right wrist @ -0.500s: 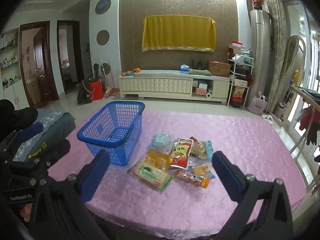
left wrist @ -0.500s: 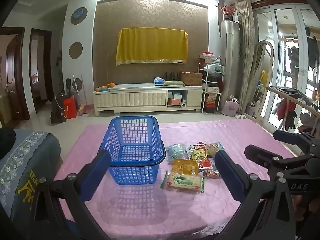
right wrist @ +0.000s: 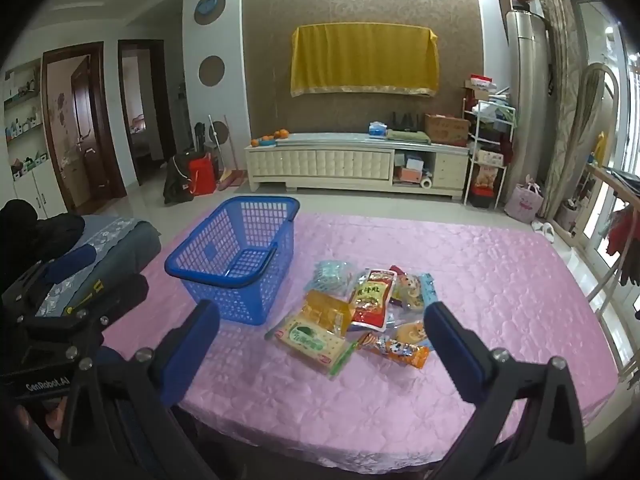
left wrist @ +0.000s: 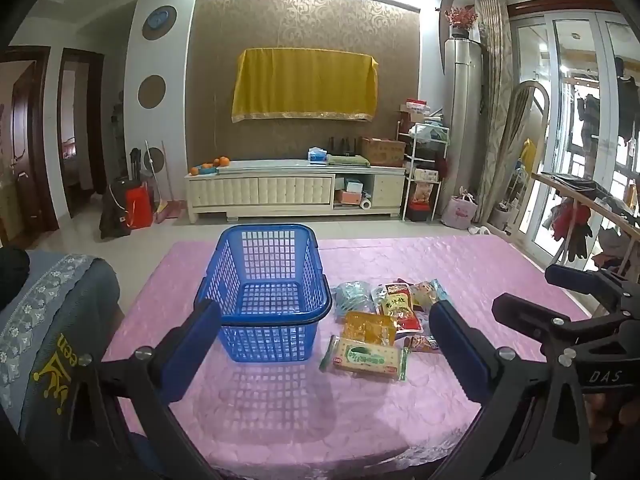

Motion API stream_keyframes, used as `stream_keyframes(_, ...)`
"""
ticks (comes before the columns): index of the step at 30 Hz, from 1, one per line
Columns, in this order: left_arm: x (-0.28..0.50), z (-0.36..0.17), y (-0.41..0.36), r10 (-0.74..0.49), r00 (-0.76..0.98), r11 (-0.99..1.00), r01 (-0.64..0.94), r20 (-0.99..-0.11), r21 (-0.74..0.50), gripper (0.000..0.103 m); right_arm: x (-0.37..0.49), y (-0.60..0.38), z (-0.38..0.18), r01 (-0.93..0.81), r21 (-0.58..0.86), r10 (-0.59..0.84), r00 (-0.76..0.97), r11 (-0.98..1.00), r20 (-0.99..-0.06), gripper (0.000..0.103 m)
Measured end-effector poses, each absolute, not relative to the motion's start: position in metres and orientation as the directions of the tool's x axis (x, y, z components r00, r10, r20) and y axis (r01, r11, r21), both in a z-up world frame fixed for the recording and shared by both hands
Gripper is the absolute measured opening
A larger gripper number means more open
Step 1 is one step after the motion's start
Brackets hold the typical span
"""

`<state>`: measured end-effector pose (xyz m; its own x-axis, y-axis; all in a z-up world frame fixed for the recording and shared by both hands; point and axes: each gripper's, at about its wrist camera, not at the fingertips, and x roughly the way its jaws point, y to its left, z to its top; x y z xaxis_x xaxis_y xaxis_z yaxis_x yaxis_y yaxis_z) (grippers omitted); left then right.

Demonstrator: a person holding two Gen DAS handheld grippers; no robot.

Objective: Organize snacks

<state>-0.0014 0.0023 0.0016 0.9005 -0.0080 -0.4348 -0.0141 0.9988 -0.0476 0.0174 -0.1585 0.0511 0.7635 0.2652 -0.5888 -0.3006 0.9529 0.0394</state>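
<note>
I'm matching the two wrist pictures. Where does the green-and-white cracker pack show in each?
Left wrist: cracker pack lies lower centre-right, nearest packet of the pile, right of the blue basket.
Right wrist: cracker pack lies centre, left front of the pile.
Shared landmark: blue basket, left of the pack.

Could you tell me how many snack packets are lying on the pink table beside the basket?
7, maybe more hidden: green cracker pack nearest, yellow pack, red pouch, teal bag, pale packet, orange wrapper, clear packet.
</note>
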Motion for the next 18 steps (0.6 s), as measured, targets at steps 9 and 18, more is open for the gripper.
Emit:
stream_keyframes(9, 0.0002, 0.0004, 0.0023, -0.021, 0.894, 0.999, -0.004, -0.447, -0.054, 0.103, 0.0177, -0.1573, 0.0499, -0.317, 0.036, 0.274, 0.753, 0.948, -0.598, 0.103)
stream_keyframes(18, -0.0001, -0.0005, 0.0015, -0.033, 0.89, 0.998, 0.008, -0.454, -0.055, 0.103, 0.017, -0.1572, 0.0482, -0.318, 0.031, 0.273, 0.753, 0.947, -0.599, 0.103)
